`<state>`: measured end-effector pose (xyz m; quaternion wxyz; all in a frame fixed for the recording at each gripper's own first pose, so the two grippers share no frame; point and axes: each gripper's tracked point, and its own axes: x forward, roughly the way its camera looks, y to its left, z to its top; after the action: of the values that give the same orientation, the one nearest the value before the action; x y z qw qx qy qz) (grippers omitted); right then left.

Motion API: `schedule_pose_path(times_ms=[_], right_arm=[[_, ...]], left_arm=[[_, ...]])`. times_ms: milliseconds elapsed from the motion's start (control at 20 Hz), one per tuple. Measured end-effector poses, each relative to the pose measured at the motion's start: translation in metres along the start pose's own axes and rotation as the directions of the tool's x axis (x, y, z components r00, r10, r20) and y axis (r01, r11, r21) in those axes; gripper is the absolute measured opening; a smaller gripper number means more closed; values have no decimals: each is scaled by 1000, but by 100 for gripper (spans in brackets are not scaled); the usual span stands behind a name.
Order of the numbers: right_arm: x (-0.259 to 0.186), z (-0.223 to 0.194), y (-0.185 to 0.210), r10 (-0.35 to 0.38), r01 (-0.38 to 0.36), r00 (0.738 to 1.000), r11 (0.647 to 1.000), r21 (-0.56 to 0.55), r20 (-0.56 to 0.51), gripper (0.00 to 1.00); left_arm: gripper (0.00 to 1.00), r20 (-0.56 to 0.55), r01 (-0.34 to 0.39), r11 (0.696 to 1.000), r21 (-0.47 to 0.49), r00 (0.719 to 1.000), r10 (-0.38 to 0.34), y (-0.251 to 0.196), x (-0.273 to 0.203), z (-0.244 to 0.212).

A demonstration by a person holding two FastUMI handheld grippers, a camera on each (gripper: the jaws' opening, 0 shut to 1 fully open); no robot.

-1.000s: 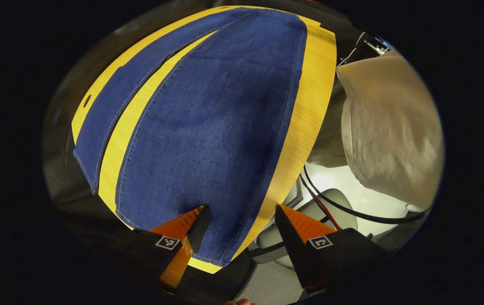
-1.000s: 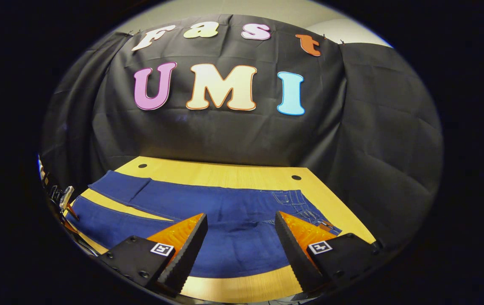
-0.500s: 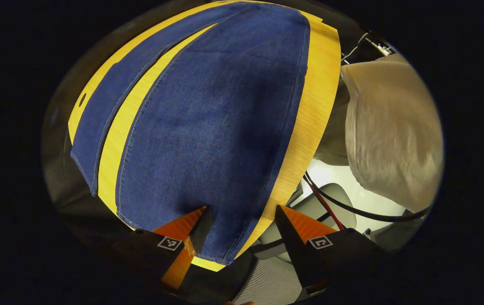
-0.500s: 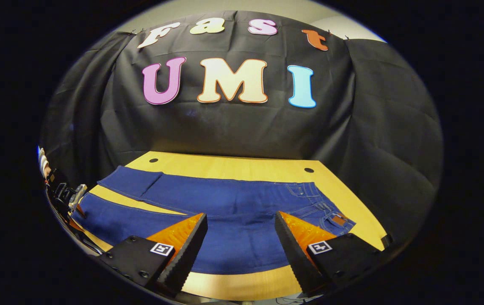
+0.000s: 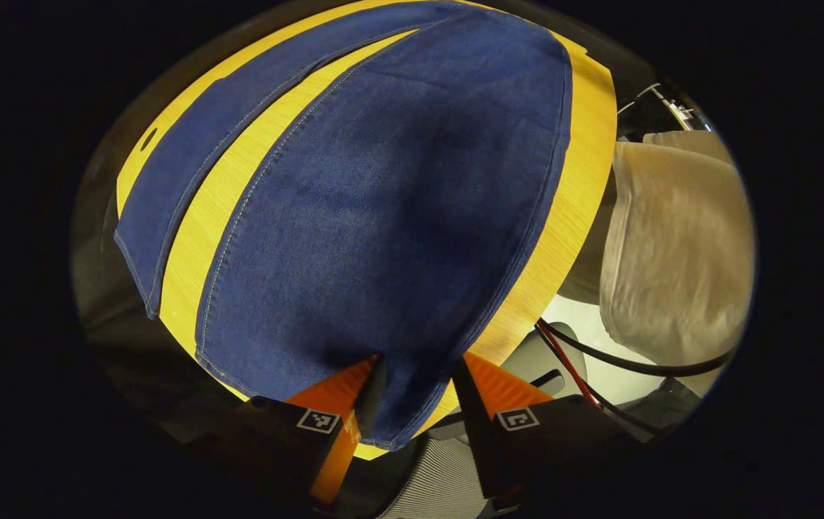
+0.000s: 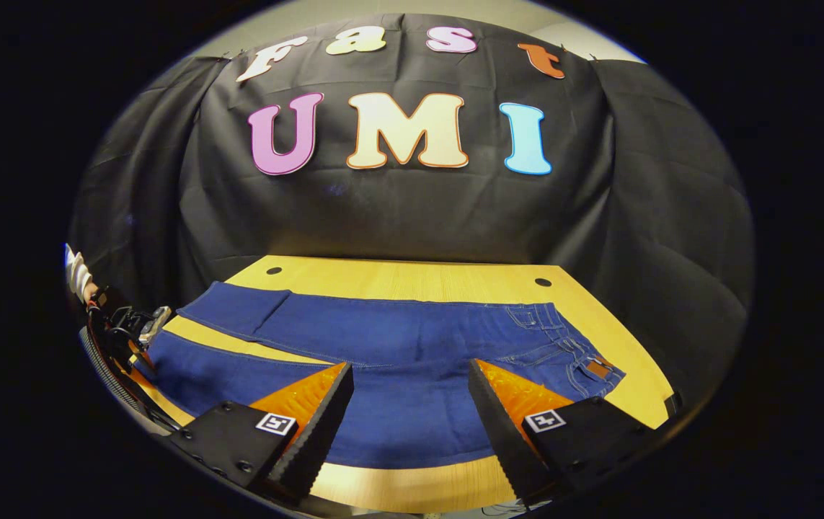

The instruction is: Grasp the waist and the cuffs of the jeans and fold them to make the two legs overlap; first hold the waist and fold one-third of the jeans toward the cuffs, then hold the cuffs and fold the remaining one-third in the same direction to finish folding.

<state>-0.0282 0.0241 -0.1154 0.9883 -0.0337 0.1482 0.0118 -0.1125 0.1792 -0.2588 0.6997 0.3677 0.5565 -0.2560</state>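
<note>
Blue jeans (image 6: 397, 346) lie flat across the wooden table (image 6: 412, 277), waist (image 6: 585, 360) to the right, the two legs spread apart to the left. In the left gripper view the near leg (image 5: 383, 216) runs away from me and its cuff corner (image 5: 401, 418) lies between the fingers of my left gripper (image 5: 415, 375), which is still open with a narrowed gap. The far leg (image 5: 188, 166) lies beyond a strip of bare wood. My right gripper (image 6: 409, 389) hovers open over the thigh part near the table's front edge. The left gripper (image 6: 130, 331) appears small at the far left.
Black cloth walls stand behind and beside the table. Off the table's front edge a person's beige garment (image 5: 671, 245), black and red cables (image 5: 599, 357) and a grey chair (image 5: 556, 360) are close. Two round holes (image 6: 543, 282) mark the table's back.
My left gripper's fingers have drawn closer together around the near cuff. The right gripper has shifted so that more of the waist end is in its view.
</note>
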Motion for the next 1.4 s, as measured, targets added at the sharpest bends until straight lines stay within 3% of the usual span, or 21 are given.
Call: schedule_pose_path(times_ms=[150, 400, 500, 650, 850, 1100, 1250, 1400], right_arm=[[0, -6, -1, -1, 1, 1000, 1000, 2, -23, 99], [-6, -4, -8, -1, 0, 998, 1000, -5, -58, 100], [-9, -3, -14, 16, -18, 995, 1000, -22, -103, 100], [-17, -4, -29, 30, -53, 979, 993, -107, -203, 99], [-29, -9, -31, 110, -227, 911, 938, -260, -398, 99], [-29, -1, -27, 190, -401, 782, 883, -246, -593, 99], [-21, -14, -50, 135, -490, 715, 797, -353, -686, 99], [-6, -39, -77, 98, -608, 647, 665, -434, -756, 100]], left_arm=[[51, -2, -10, 1000, 0, 1000, 10, 2, -1, 0], [28, -16, -3, 994, 110, 1000, 5, 1, -1, 2], [5, -18, 20, 993, 119, 1000, -18, -1, -1, 3], [0, -11, 45, 990, 131, 999, -44, -5, 0, 3], [0, -13, 56, 989, 137, 998, -55, -7, 0, 2], [0, -24, 40, 989, 139, 999, -37, -4, -1, 2], [0, -50, 37, 991, 125, 998, -31, -4, -4, 0], [0, -67, 35, 998, 61, 997, -31, -6, -3, 0]])
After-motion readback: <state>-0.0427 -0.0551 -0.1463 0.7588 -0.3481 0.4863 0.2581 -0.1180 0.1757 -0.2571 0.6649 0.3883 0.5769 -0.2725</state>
